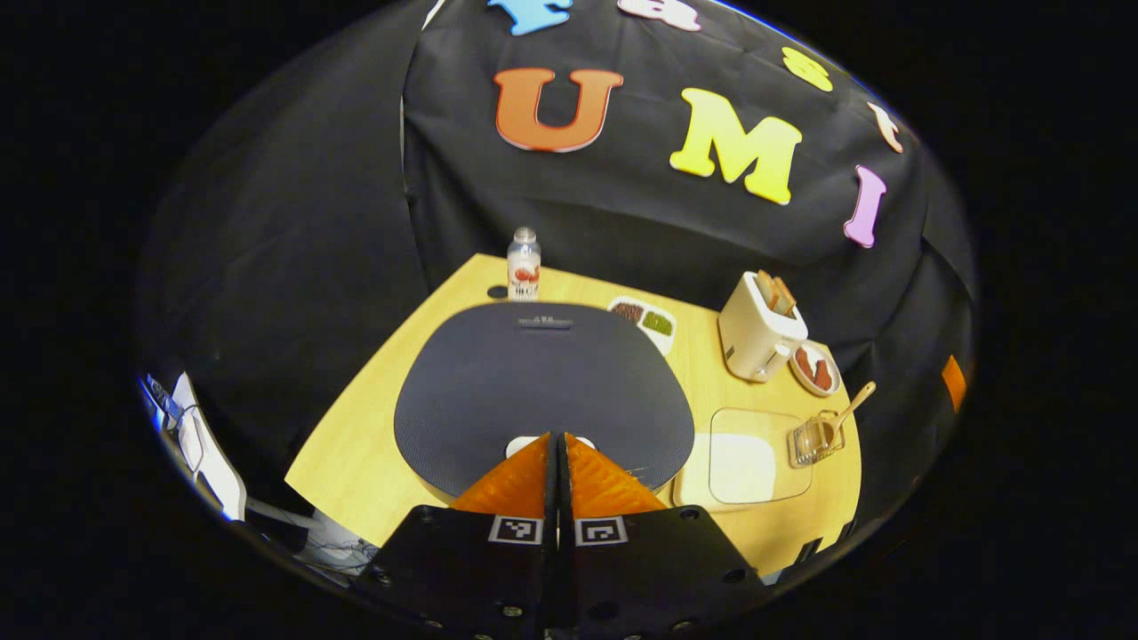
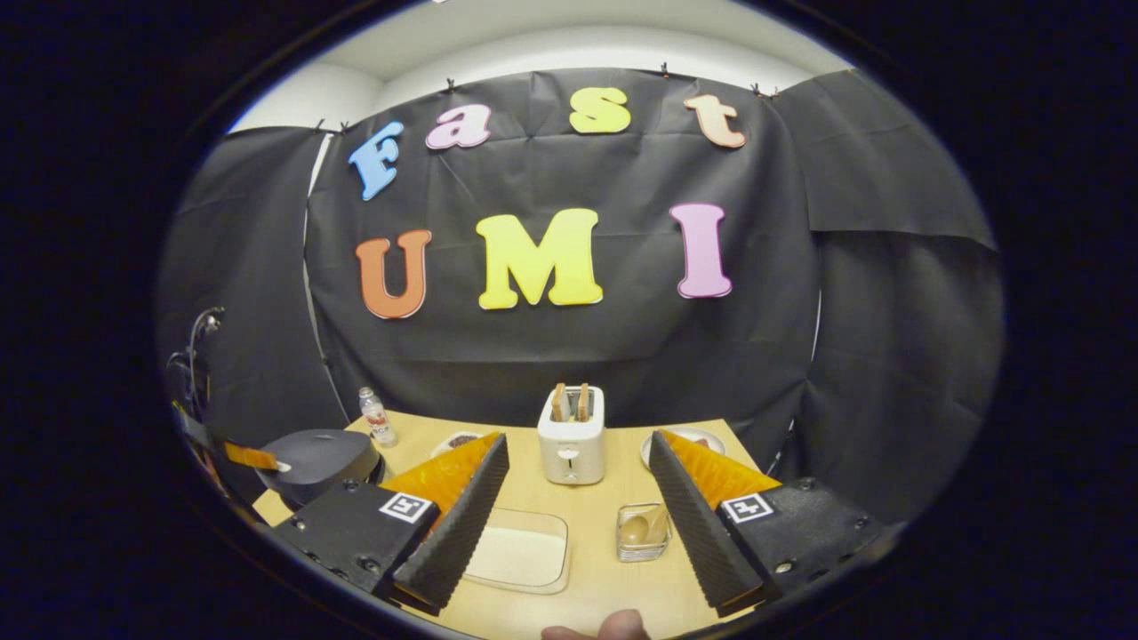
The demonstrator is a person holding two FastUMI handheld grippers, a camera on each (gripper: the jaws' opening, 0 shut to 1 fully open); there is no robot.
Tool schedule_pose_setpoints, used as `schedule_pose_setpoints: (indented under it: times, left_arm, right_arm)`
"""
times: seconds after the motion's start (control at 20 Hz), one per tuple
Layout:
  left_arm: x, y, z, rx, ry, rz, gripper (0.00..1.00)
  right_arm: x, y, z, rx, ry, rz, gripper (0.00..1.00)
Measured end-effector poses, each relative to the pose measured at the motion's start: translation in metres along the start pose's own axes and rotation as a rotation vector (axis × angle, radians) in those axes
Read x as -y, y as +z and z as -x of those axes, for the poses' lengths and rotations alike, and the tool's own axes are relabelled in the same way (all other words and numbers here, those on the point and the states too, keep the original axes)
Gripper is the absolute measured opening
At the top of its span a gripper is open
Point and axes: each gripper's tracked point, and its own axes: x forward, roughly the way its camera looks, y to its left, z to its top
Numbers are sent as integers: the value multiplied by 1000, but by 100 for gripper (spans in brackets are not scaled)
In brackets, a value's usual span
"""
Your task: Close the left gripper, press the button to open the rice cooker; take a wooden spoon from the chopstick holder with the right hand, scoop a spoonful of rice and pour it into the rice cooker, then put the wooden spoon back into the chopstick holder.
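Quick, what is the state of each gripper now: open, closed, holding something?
Left gripper: closed, holding nothing, over the rice cooker button.
Right gripper: open, empty, above the table.

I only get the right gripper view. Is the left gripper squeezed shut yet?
Observer: Yes, the left gripper has its fingers pressed together, nothing between them.
Operator: Where's it pointing?
Observer: Its tips sit at the white button on the front of the rice cooker lid.
Operator: Which way does the spoon lean?
Observer: The wooden spoon handle tilts up out of the chopstick holder, away from the rice cooker.
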Motion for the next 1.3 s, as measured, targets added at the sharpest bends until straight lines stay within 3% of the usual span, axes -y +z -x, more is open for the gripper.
schedule_pose_setpoints:
  times: [0.35,0.6,0.75,0.9,0.95,1.05,1.1,1.3]
  left_arm:
    - [4,68,34,230,-12,64,0]
    - [12,71,57,291,-28,66,0]
    - [25,71,73,330,-50,40,0]
    - [34,69,91,369,-75,22,0]
    - [38,68,96,380,-81,29,4]
    - [43,70,107,411,-101,30,9]
    - [45,69,109,426,-106,27,5]
    - [55,60,109,419,-111,-11,78]
  right_arm:
    - [1,12,17,33,22,-13,100]
    - [10,12,21,39,-5,-27,100]
    - [5,11,22,29,30,-45,100]
    - [14,11,20,24,19,-53,100]
    - [15,10,20,20,15,-52,96]
    - [21,6,20,6,8,-49,100]
    - [23,4,19,0,5,-51,100]
    - [43,-11,11,-48,-24,-75,100]
